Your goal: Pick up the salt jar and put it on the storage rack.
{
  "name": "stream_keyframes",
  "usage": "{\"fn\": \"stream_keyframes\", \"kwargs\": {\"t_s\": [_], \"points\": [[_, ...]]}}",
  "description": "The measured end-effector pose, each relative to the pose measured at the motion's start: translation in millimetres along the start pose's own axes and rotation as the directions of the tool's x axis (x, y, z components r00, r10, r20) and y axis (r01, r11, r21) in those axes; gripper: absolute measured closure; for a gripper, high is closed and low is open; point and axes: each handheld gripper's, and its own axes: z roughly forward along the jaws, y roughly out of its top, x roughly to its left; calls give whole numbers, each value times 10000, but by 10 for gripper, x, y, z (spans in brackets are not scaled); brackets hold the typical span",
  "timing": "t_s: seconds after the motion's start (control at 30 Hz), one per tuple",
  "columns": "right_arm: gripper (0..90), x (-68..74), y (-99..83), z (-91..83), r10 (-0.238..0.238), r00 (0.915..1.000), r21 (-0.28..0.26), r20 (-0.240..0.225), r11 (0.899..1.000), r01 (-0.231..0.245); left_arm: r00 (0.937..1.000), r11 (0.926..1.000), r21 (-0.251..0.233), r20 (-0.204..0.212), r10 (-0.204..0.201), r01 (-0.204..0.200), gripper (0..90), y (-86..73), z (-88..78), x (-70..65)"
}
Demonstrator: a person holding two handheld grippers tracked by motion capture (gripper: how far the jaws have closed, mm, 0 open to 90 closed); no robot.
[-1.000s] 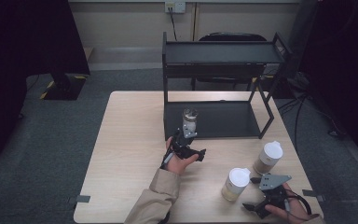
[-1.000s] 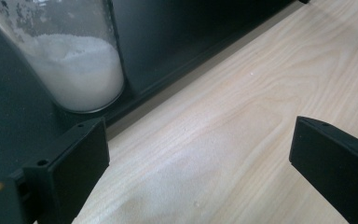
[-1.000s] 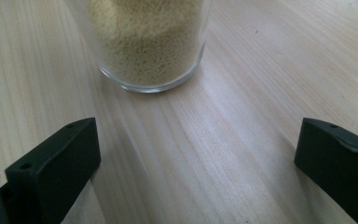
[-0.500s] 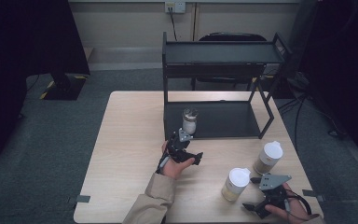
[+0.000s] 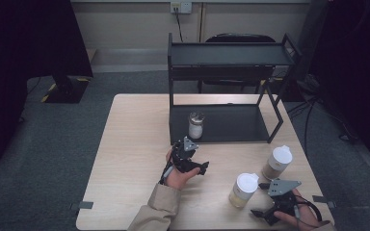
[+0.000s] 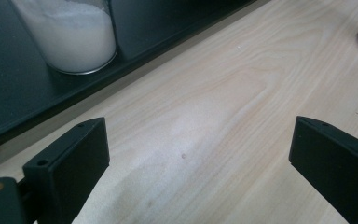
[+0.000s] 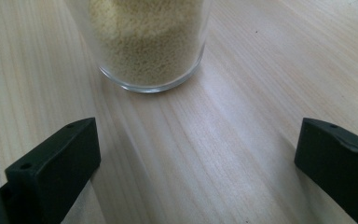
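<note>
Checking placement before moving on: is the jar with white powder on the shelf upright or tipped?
Upright: the jar stands on its base on the rack's bottom shelf, lid on top.

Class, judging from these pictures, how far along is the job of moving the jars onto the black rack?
Done: one jar of white powder stands on the rack's lower shelf. In hand: nothing; the left gripper is open over bare table, and the right gripper is open facing the grain jar. Left: that jar and the brown-filled jar, both on the table.
</note>
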Motion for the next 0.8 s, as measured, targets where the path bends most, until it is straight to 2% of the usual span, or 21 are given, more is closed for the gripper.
{"fn": "stream_keyframes", "kwargs": {"t_s": [0.8], "points": [[0, 3, 0, 0, 11, 10000, -2, 10, 10000, -11, 9999, 9999, 99, 99, -128, 127, 45, -196, -75, -31]]}}
